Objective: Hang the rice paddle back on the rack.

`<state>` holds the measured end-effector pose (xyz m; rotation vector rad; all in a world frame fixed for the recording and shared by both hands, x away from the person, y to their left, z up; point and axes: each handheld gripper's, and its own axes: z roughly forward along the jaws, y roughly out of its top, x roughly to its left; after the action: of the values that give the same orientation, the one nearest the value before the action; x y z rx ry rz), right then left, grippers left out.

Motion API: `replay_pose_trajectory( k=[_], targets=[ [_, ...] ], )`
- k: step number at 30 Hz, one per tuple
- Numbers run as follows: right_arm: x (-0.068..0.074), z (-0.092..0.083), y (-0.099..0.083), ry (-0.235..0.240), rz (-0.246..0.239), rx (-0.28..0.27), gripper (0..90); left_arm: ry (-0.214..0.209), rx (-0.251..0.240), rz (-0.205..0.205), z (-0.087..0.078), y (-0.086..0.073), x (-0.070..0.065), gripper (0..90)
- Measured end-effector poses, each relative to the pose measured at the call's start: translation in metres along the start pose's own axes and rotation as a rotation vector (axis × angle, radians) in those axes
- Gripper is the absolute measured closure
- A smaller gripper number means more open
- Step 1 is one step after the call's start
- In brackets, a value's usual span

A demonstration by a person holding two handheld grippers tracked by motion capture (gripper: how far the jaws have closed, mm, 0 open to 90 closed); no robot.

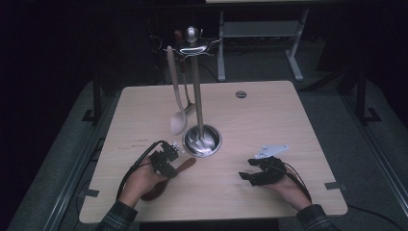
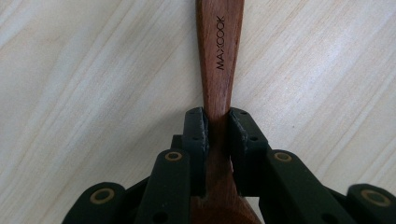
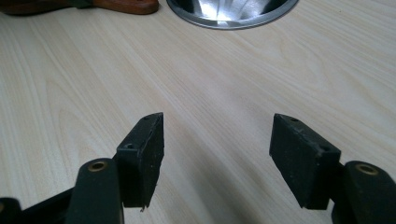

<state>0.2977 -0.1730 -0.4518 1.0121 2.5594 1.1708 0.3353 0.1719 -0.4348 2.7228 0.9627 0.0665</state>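
1. High view is dim, and my left hand [image 1: 144, 180] covers much of the wooden spoon [image 1: 185, 165]; I make out only its reddish-brown handle end poking right of the left gripper [image 1: 174, 153] and a dark rounded shape under my palm, which I cannot read clearly.
2. Left gripper view cuts the wooden spoon [image 2: 219, 56] off at the top edge, and its wider part at the bottom edge sits behind the jaws.
3. I see the left gripper [image 2: 217, 128] clamped on the spoon's narrow neck, pads pressing both sides.
4. That spoon is smooth, dark red-brown wood with fine grain and "MAXCOOK" printed along the handle; it lies on the table [image 1: 269, 120] near its near-left part, just left of the stand's base.
5. Right gripper [image 3: 217, 154] has its jaws wide apart with nothing between them, resting over bare table at the near right.
6. Table is pale, streaky wood-grain laminate with rounded corners.
7. Utensil stand [image 1: 195, 86] is shiny metal: a round dished base [image 1: 216, 139], a tall pole, and a pale ladle [image 1: 177, 120] hanging from the top on its left.
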Motion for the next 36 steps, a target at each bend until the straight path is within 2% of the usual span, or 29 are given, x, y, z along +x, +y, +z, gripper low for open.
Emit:
replay_pose_trajectory(
  k=[8, 15, 17, 18, 21, 24, 28, 31, 33, 36],
  targets=[
    [-0.001, 0.001, 0.0, 0.0, -0.001, -0.004, 35.1, 0.016, 0.021, 0.016, 0.0, 0.002, -0.002, 78.4],
    [-0.001, 0.002, 0.001, 0.005, 0.01, -0.002, 35.3, -0.001, 0.001, 0.006, -0.001, -0.001, 0.002, 78.6],
    [-0.001, 0.001, 0.001, 0.005, 0.011, -0.005, 35.3, -0.016, -0.033, -0.006, -0.003, -0.003, 0.002, 78.5],
    [-0.001, 0.001, 0.001, 0.004, 0.011, -0.005, 35.3, -0.019, -0.043, 0.002, -0.005, -0.003, 0.003, 78.5],
    [-0.003, 0.001, 0.0, 0.004, 0.008, -0.009, 35.4, -0.032, -0.089, 0.004, -0.01, -0.006, 0.004, 78.5],
    [-0.003, 0.0, 0.001, 0.001, 0.016, -0.011, 35.4, -0.064, -0.167, 0.0, -0.016, -0.012, 0.005, 78.5],
    [-0.003, -0.001, 0.001, 0.001, 0.017, -0.015, 35.3, -0.096, -0.274, 0.028, -0.025, -0.02, 0.007, 78.5],
    [-0.004, 0.0, 0.0, 0.002, 0.017, -0.018, 35.3, -0.123, -0.372, 0.026, -0.032, -0.027, 0.009, 78.5],
    [-0.004, 0.0, 0.0, 0.003, 0.019, -0.018, 35.3, -0.149, -0.451, 0.001, -0.035, -0.031, 0.009, 78.4],
    [-0.004, 0.0, 0.0, 0.004, 0.024, -0.018, 35.2, -0.172, -0.544, 0.016, -0.041, -0.038, 0.01, 78.5]
  ],
)
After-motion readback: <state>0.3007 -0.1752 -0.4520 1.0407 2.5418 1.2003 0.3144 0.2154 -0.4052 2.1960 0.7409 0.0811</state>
